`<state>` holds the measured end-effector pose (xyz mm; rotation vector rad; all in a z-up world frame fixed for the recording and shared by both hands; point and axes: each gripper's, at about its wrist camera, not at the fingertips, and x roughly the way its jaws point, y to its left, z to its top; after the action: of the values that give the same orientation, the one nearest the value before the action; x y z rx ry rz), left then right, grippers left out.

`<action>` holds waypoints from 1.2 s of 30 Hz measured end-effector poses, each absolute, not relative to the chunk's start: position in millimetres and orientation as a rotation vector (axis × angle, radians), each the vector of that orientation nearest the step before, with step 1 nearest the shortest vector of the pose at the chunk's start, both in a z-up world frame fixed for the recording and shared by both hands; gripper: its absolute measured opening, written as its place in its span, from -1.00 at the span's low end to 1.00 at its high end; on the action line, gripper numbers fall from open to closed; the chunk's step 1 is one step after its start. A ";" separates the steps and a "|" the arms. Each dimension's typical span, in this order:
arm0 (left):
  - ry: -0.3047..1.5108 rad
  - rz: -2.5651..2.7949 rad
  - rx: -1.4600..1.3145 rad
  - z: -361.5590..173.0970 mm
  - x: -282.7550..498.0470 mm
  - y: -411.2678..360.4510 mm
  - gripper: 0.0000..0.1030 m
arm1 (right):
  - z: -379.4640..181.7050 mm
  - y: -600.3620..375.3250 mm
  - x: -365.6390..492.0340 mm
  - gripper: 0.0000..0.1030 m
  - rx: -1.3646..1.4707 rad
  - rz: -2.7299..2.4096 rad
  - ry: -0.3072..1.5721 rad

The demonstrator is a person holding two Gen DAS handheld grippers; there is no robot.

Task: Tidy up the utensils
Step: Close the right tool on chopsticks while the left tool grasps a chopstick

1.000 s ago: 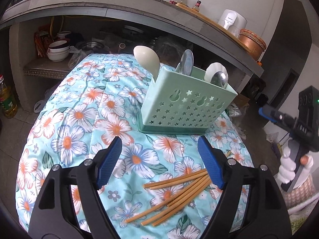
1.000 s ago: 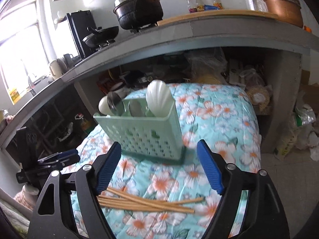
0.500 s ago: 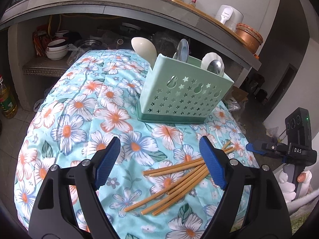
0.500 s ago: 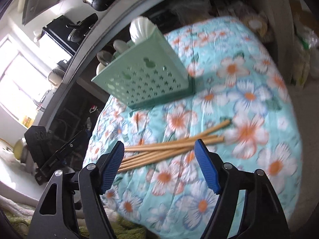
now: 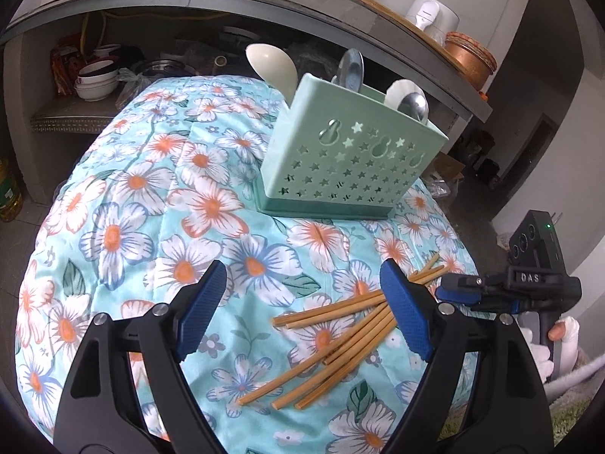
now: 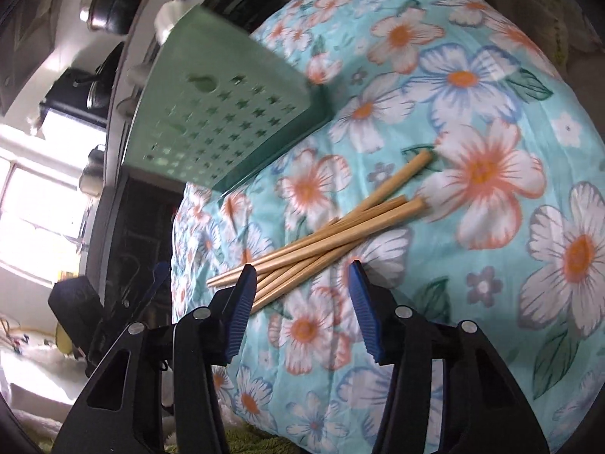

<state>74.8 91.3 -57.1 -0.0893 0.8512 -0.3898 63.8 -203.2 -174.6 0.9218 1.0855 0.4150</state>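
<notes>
Several wooden chopsticks [image 5: 340, 329] lie in a loose bundle on the floral cloth [image 5: 132, 204], near the table's front. A mint-green perforated utensil holder [image 5: 351, 166] stands behind them with a white ladle [image 5: 270, 64] and metal spoons [image 5: 351, 70] in it. My left gripper [image 5: 302, 310] is open and empty, above the cloth just left of the chopsticks. My right gripper [image 6: 300, 295] is open and low over the near ends of the chopsticks [image 6: 325, 238]; the holder [image 6: 223, 113] is behind. The right gripper also shows in the left wrist view [image 5: 480, 295], at the bundle's right end.
A concrete counter [image 5: 227, 0] curves behind the table, with bowls [image 5: 94, 79] on the shelf under it and a copper pot [image 5: 472, 60] on top. An oil bottle [image 5: 7, 193] stands on the floor at left. The table's edge drops off to the right.
My right gripper has tilted and dropped down close to the chopsticks, with its jaws narrower than before. My left gripper has drawn back slightly and stays open.
</notes>
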 end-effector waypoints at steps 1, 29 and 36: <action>0.858 -0.398 -0.086 -58.6 76.2 89.2 0.54 | -177.6 -207.5 63.9 -0.08 0.942 0.402 1.085; 0.892 -0.594 0.239 -80.3 74.2 -18.8 0.54 | -214.2 -271.5 100.7 -0.77 1.345 0.407 0.909; 0.907 -0.575 0.363 -90.8 73.6 -34.1 0.09 | -205.0 -270.1 110.5 -0.74 1.308 0.441 0.892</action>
<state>73.6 -34.1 -90.8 0.3629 0.9071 -0.5750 110.5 -270.1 -205.0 1.3080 0.8925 0.4410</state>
